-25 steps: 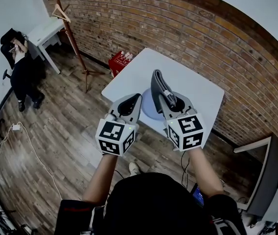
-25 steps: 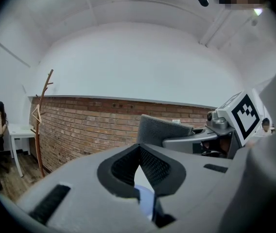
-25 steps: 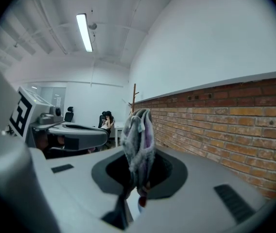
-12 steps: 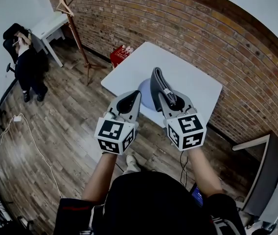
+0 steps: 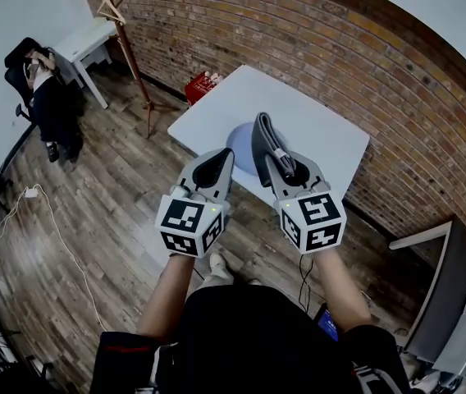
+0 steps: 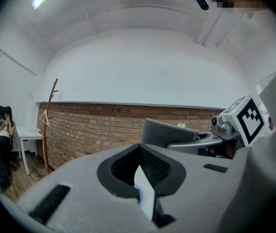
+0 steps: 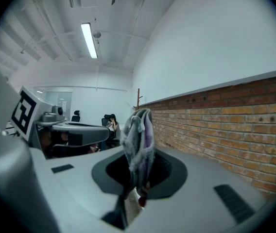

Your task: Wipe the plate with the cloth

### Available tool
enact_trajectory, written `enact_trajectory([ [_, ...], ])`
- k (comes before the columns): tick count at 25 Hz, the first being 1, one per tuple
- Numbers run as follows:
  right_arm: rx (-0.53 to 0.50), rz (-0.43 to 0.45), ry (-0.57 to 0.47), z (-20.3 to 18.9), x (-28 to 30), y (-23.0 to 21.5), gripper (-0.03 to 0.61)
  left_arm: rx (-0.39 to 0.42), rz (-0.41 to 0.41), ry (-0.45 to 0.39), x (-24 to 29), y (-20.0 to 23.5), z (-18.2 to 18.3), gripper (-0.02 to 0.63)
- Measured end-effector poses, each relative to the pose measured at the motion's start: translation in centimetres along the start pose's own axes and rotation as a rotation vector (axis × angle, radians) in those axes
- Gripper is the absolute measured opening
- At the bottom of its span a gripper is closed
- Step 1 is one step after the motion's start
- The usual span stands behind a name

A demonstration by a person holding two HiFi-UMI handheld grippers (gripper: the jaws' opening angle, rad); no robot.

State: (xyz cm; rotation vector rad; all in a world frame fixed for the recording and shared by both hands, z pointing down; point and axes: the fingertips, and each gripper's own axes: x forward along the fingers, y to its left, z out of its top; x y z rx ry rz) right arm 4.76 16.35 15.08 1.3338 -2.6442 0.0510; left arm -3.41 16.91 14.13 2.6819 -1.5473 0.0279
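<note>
Approach step, no wiping yet. My right claw (image 5: 286, 171) clamps the folded cloth (image 5: 264, 142), high over the plate (image 5: 239, 142) on the worktop (image 5: 315, 138). Left claw (image 5: 219, 161) pinched together, empty, beside the plate. Next, I reckon: lower cloth onto plate.

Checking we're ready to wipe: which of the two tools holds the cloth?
The right tool, shut on the folded grey cloth standing up from its jaws; the left tool is shut with nothing in it.
</note>
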Motion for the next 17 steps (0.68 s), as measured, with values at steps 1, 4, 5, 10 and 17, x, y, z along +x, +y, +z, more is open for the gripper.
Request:
enact_trajectory([
  [1,0.003,-0.001,-0.003,0.0,-0.2,0.0,0.052,0.000,0.005,-0.001,-0.2,0.0,0.0,0.018],
  [4,0.007,0.001,-0.007,-0.2,-0.8,0.1,0.052,-0.002,0.017,-0.001,-0.9,-0.1,-0.1,0.018],
  [5,0.006,0.003,-0.007,-0.2,-1.0,0.2,0.052,-0.002,0.020,-0.003,-1.1,-0.3,-0.1,0.018],
  [10,0.001,0.011,-0.015,-0.3,-1.6,0.4,0.052,0.002,0.027,-0.012,-1.6,-1.0,0.0,0.018],
  [17,0.003,0.015,-0.031,0.2,-1.8,1.1,0.052,0.008,0.030,-0.021,-2.3,-1.2,0.2,0.018],
])
